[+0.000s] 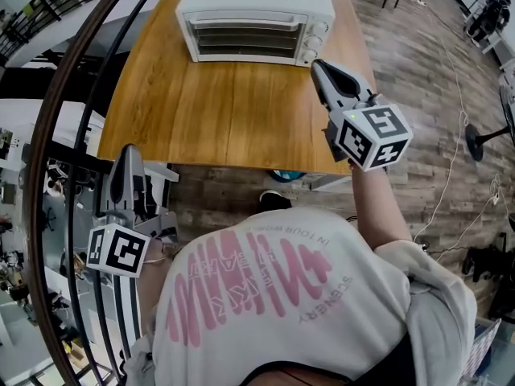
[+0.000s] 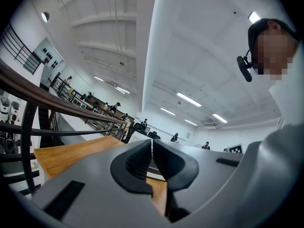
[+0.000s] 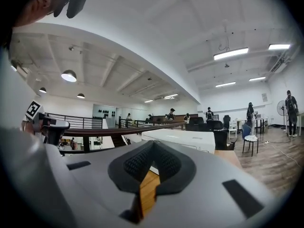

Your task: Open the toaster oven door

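Observation:
A white toaster oven (image 1: 253,14) stands at the far end of the wooden table (image 1: 225,111). Its glass door (image 1: 245,39) faces me and is closed, and its knobs are at its right end. My right gripper (image 1: 318,64) hangs over the table's right side, just in front of the oven's knob end and apart from it; it is shut and empty. In the right gripper view the right gripper (image 3: 153,144) has its pads together, with the oven (image 3: 180,139) ahead. My left gripper (image 1: 127,155) is off the table's near left corner by the railing. Its pads meet in the left gripper view (image 2: 152,144), with nothing between them.
A dark curved railing (image 1: 56,135) runs down the left, close to the left gripper. The person's white shirt with pink print (image 1: 265,288) fills the bottom. To the right, on the wooden floor, are a floor fan (image 1: 483,139) and a cable (image 1: 459,167).

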Demonstrator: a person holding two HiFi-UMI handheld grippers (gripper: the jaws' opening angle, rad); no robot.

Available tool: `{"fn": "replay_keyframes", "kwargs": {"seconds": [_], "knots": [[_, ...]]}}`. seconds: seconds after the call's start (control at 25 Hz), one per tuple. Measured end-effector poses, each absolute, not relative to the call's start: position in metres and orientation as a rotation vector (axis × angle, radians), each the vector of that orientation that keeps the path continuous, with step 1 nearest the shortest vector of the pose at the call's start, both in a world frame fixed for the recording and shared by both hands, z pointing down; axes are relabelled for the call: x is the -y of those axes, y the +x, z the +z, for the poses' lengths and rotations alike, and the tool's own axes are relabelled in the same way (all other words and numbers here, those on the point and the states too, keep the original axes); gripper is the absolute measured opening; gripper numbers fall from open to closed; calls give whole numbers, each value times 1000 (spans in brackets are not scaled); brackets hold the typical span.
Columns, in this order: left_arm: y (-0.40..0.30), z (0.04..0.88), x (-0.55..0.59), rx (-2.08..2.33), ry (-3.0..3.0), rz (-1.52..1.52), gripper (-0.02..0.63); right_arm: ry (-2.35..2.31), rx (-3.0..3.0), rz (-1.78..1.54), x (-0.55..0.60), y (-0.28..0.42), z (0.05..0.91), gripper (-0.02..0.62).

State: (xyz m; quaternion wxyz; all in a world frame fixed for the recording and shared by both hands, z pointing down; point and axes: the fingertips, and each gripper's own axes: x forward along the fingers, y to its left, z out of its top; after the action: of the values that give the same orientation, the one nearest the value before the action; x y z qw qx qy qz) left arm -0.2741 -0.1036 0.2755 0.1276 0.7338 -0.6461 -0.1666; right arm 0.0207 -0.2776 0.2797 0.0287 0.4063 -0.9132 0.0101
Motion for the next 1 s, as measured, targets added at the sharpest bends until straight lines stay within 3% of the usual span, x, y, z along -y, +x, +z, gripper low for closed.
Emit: {"fn": "replay_keyframes", "kwargs": {"seconds": [0.48, 0.68, 1.0], "knots": [[-302, 262, 134, 2002, 2046, -562, 25, 1269, 2800, -59, 362, 13, 249, 8], [-312, 263, 138, 2059, 1988, -564, 25, 1292, 2775, 65, 400, 10, 271, 9], [-317, 271, 134, 2109, 1921, -555, 25, 1308, 2789, 398, 432, 7, 305, 64]]}}
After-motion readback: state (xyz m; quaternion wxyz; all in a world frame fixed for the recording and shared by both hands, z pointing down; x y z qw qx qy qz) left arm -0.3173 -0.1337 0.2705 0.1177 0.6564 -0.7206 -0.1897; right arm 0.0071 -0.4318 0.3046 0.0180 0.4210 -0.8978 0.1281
